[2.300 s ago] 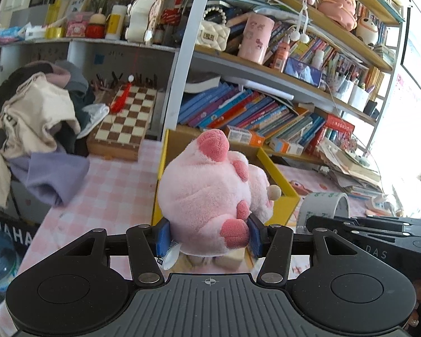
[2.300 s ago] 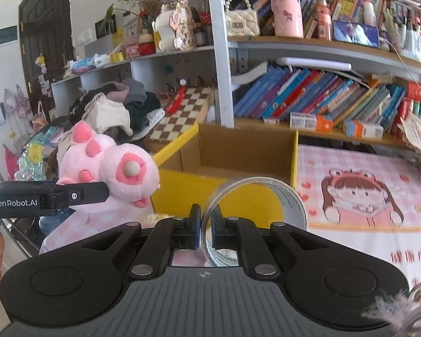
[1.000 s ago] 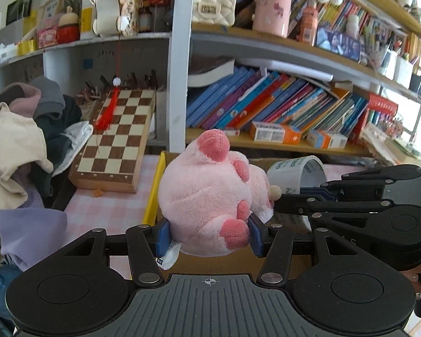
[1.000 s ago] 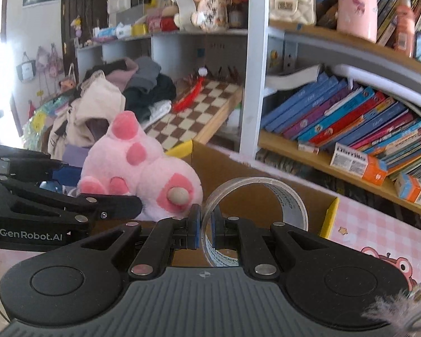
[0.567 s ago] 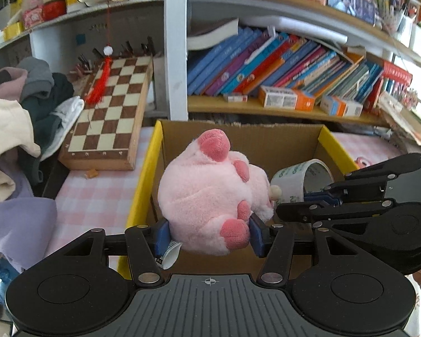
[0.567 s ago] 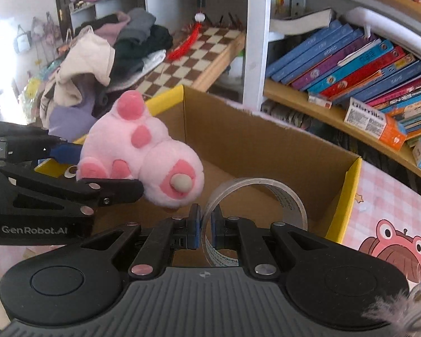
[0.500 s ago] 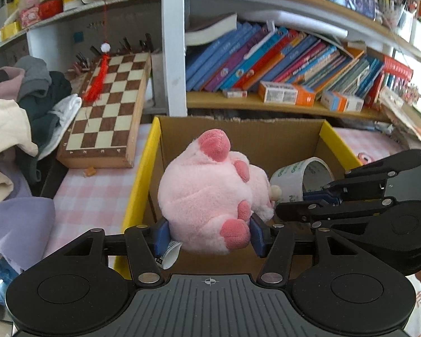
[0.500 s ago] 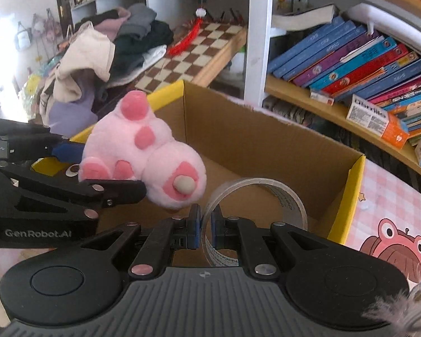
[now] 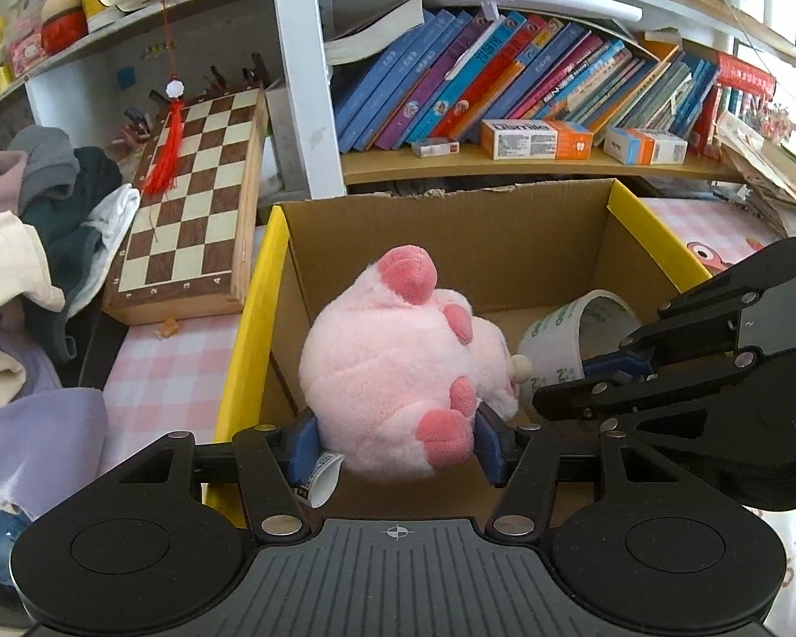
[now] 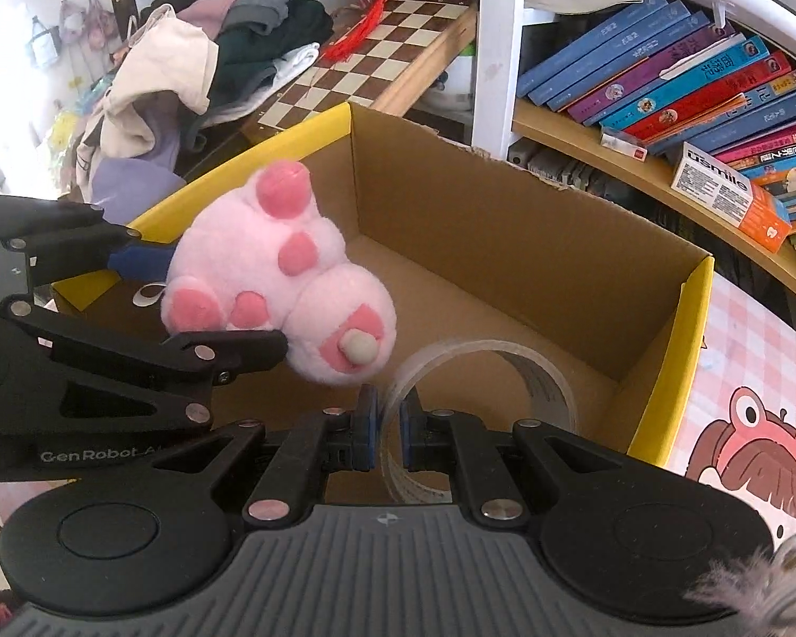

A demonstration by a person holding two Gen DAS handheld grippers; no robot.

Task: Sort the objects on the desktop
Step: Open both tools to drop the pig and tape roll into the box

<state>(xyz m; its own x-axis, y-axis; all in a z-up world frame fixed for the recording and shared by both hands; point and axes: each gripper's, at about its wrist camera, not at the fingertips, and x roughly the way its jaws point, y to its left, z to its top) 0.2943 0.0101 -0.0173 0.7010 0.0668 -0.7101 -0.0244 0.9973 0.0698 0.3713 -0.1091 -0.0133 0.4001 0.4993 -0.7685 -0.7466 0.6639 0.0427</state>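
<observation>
The left claw [image 9: 395,443] squeezes a pink plush toy [image 9: 398,377] tight, and the right claw [image 10: 389,427] pinches a clear tape roll [image 10: 483,398], toy at 9 o'clock of it. Both hang over the open cardboard box [image 10: 530,244]. I think they go in next: lower gently, then let go

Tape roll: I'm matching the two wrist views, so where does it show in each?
Left wrist: tape roll right of centre, beside the pink plush.
Right wrist: tape roll low centre, pinched by the right gripper.
Shared landmark: cardboard box.
</observation>
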